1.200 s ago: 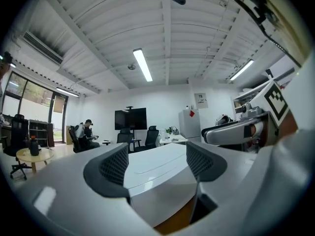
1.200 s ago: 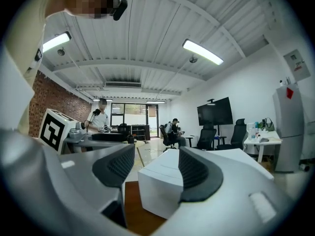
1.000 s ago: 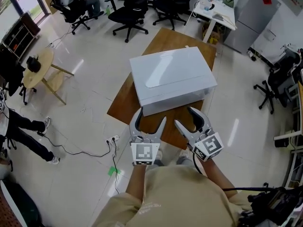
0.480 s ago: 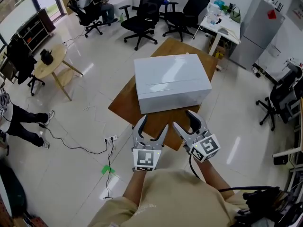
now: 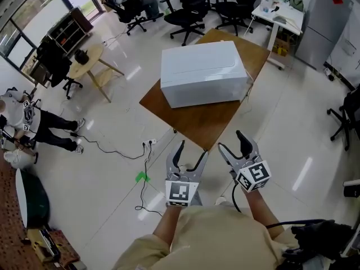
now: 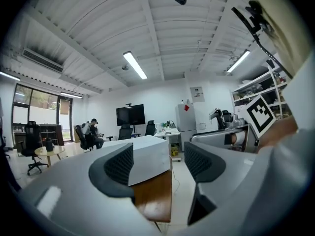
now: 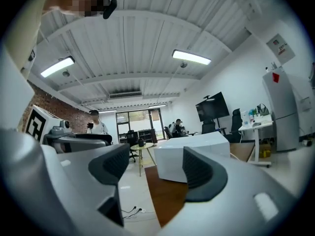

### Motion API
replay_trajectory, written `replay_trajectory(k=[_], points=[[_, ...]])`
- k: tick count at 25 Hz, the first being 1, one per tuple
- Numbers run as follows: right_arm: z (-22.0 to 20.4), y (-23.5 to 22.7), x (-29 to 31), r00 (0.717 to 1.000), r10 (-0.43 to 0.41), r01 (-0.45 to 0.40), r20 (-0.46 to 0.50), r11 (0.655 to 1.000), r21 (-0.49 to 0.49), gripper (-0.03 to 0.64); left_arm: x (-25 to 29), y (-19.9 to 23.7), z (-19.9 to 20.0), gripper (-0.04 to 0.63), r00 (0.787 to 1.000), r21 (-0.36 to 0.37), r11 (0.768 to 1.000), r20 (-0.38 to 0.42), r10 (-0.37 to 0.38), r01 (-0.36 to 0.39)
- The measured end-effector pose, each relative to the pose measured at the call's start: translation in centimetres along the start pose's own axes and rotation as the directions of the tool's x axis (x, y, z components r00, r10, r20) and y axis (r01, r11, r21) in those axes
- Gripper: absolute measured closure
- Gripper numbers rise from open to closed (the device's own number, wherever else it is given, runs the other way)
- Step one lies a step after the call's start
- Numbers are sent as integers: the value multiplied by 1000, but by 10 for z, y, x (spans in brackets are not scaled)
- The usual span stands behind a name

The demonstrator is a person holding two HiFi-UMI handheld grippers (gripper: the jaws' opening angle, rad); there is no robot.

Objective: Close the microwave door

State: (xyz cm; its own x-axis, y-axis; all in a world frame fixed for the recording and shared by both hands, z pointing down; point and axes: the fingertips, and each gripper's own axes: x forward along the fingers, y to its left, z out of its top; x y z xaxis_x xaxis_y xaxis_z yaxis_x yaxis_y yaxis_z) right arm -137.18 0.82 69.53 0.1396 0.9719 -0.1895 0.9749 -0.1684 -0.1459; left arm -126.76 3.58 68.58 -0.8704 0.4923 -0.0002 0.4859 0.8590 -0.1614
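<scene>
The microwave [image 5: 203,72] is set on the far half of the desk [image 5: 209,124], with office chairs [image 5: 192,3] ranged behind it, a round table [image 5: 90,57] placed to the left, and a cable [image 5: 121,153] laid across the floor [image 5: 101,180] between.

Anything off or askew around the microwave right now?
Nothing stands out. The microwave sits flat on the wooden table, front flush, no spill. Only a power strip lies loose on the floor nearby.
</scene>
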Motion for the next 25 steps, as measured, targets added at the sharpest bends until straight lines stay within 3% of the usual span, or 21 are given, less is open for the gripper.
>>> replay_trajectory(k=[2, 4, 6, 10, 13, 15, 18, 21, 25], points=[[13, 22, -11, 999, 53, -53, 6, 998, -37, 271, -18, -4, 16, 267, 998, 34, 998, 52, 44, -46], [35, 44, -29, 996, 83, -79, 42, 992, -94, 274, -41, -11, 30, 290, 995, 25, 996, 47, 90, -91], [50, 56, -45, 994, 70, -62, 87, 994, -88, 273, -62, -14, 42, 332, 992, 26, 993, 50, 115, -117], [64, 66, -74, 994, -6, 12, 112, 998, -58, 285, -93, -11, 54, 348, 993, 33, 993, 24, 116, -116], [74, 72, -103, 994, -45, 51, 100, 997, -59, 288, -113, -10, 73, 350, 974, 73, 989, 196, 114, -131], [77, 80, -117, 992, -65, 74, 111, 994, -79, 289, -135, -8, 74, 353, 962, 63, 987, 241, 130, -149], [76, 97, -119, 992, -62, 78, 108, 986, -151, 291, -163, -2, 63, 354, 965, 27, 986, 214, 152, -162], [78, 107, -112, 991, -73, 92, 113, 980, -175, 293, -181, 6, 47, 354, 985, 17, 987, 62, 161, -162], [69, 117, -83, 994, -98, 105, 52, 983, -149, 295, -186, 37, 50, 354, 976, 25, 985, 138, 167, -172]])
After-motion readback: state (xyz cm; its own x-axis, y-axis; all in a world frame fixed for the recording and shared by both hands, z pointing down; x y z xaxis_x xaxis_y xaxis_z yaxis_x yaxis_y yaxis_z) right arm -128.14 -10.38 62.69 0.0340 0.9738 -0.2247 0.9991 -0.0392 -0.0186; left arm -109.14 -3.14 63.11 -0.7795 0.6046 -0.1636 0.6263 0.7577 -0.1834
